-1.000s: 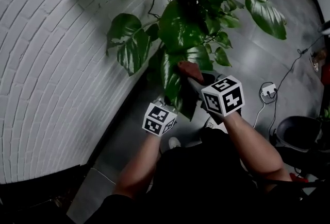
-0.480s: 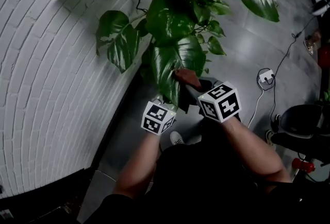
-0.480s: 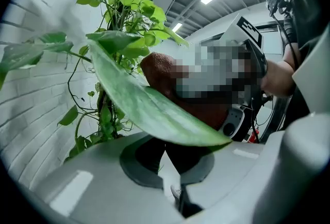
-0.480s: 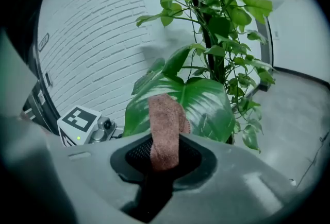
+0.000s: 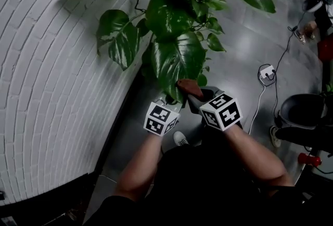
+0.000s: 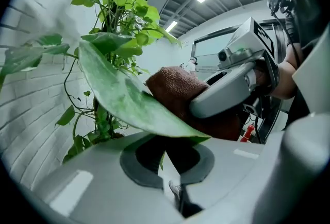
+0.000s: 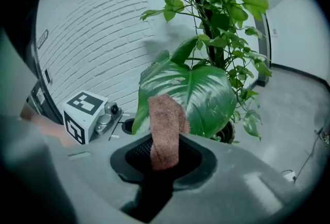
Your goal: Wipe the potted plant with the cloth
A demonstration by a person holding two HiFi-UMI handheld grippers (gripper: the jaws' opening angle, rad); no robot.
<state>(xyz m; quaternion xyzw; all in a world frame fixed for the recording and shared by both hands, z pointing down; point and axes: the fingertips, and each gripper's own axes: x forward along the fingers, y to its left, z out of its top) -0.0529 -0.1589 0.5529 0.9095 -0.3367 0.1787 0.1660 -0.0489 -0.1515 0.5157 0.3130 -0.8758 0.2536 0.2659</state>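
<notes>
The tall, green-leaved potted plant (image 5: 171, 17) stands on the grey floor (image 5: 244, 53) just beside the white brick wall (image 5: 52, 64). Its lowest broad, glossy green leaf (image 5: 179, 58) hangs out toward the person. The rust-brown terry cloth (image 5: 188, 86) lies against that leaf's upper face near the tip. In the right gripper view the cloth (image 7: 165, 125) rises as a folded strip in front of the leaf (image 7: 206, 89).

The right gripper (image 7: 162, 164) is clamped on the cloth's lower end, with the free end standing up out of the jaws. The left gripper (image 6: 167, 166) sits under the leaf (image 6: 118, 94). Its jaws are drawn close, with a sliver of the leaf's tip down between them, so it seems to pinch the tip and hold the blade flat. From there the cloth (image 6: 172, 86) shows bunched on top of the leaf.

The step in hand looks like wiping this one leaf, with the left gripper (image 5: 165, 101) bracing it and the right gripper (image 5: 195, 96) pressing the cloth on. The next move calls for a light stroke along the blade. The pressure must be gentle, so the leaf does not tear at the pinched tip.
</notes>
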